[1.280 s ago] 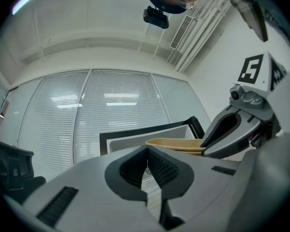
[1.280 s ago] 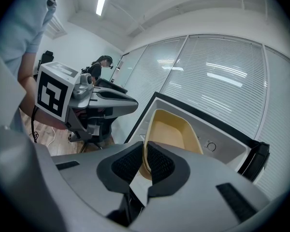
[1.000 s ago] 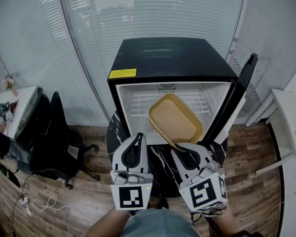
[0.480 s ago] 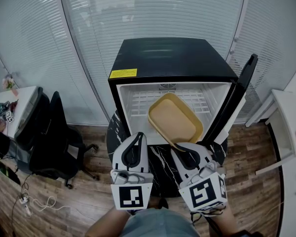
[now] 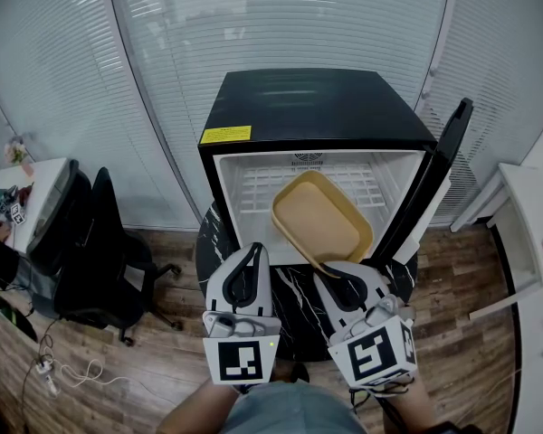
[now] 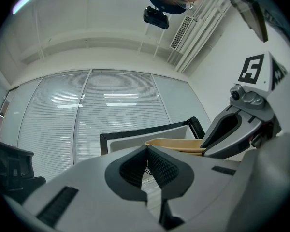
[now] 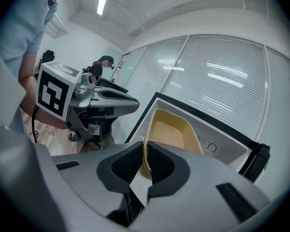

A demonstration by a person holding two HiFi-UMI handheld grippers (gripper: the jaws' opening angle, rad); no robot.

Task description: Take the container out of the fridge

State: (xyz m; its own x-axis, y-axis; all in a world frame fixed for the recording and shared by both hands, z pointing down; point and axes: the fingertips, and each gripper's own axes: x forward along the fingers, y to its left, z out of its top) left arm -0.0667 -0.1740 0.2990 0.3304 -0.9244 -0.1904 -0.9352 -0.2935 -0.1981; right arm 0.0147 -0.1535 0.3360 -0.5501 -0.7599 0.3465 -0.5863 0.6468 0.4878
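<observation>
Nothing had shifted across the last second: both grippers and the tray sat exactly as they had in the earlier head views, so the pull-out looked paused rather than advancing. The right gripper was clenched on the near rim of the tan container; in the right gripper view its ribbed pads pinched the thin wall of the container between them. The tray hung tilted, its near end low at the jaws and its far end raised toward the open mouth of the black fridge, right of centre and close to the door, which stood swung open on the right. Whether the far end had fully cleared the wire shelf could not be told. The left gripper waited just left of the right one, well short of the tray, and the left gripper view showed its tips closed together with nothing between them. Judged from this, the container was gripped and partly drawn out, with the rest of the withdrawal toward the person still to come.
</observation>
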